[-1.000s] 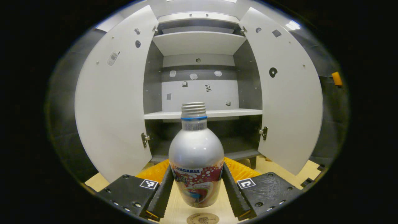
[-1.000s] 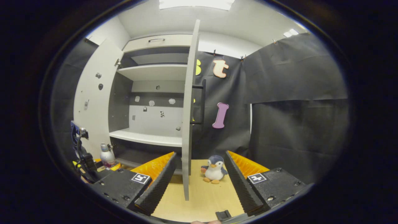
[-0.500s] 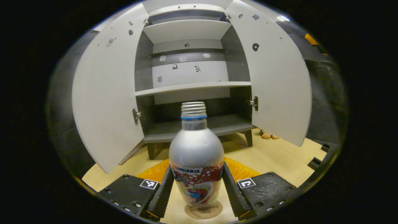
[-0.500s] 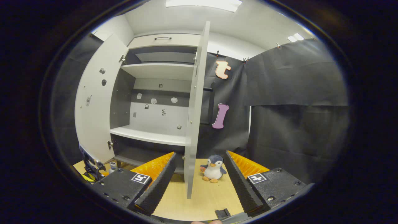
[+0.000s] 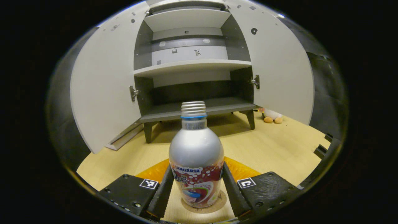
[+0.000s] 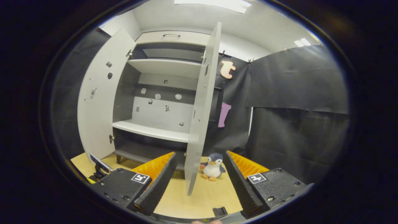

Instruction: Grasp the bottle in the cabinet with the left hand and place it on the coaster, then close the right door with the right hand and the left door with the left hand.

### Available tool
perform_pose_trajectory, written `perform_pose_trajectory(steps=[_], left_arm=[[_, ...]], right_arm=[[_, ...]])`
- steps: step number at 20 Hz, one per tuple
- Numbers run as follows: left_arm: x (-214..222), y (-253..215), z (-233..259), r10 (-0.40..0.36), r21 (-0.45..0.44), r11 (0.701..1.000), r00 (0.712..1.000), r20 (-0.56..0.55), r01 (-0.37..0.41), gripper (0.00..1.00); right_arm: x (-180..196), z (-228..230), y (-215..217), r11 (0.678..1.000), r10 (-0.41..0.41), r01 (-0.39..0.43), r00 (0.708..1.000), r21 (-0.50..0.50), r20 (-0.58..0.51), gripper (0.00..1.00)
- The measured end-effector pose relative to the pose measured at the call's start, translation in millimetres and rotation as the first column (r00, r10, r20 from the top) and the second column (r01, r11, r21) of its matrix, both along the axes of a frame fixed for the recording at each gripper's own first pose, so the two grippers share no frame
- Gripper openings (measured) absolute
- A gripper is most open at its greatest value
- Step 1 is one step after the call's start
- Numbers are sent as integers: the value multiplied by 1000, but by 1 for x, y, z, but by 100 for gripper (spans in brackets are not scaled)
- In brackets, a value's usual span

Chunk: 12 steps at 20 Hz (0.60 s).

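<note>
— While the left gripper point(image 5: 197, 189) clamps both fingers on the bottle point(image 5: 196, 157), where does it stand?
— Upright on the coaster point(image 5: 203, 205), on the wooden surface point(image 5: 270, 146) before the cabinet point(image 5: 189, 62).
— And the right gripper point(image 6: 196, 183)?
— Fingers spread wide, holding nothing, near the right door point(image 6: 202, 105); both doors open.

My left gripper point(image 5: 197, 189) has two blocky housings studded with small screws, each bearing a square black-and-white marker tag. Ridged, sawtooth-textured fingers point(image 5: 163, 191) extend forward. My right gripper point(image 6: 199, 183) looks the same: screwed housings, marker tags, ridged fingers point(image 6: 155, 189).
</note>
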<state>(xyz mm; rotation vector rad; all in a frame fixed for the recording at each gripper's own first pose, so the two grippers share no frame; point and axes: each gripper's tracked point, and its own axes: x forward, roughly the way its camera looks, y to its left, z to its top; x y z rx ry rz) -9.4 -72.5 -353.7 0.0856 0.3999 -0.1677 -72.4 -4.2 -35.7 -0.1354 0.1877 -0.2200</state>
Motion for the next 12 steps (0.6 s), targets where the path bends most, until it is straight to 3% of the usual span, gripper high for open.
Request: perform_pose_trajectory(steps=[1,4,7,12], left_arm=[[0,1,-2,2,-5,1000,1000,-2,-3,73],[-1,3,-4,13,4,1000,1000,-3,-13,77],[0,-1,-5,17,7,1000,1000,0,-17,74],[0,0,-7,29,19,999,1000,6,-29,82]], right_arm=[[-1,-1,2,1000,3,-3,1000,1,-2,100],[0,1,4,1000,3,-3,1000,1,0,100],[0,-2,4,1000,4,-4,1000,8,-8,99],[-1,-5,3,1000,20,-20,1000,8,-16,100]])
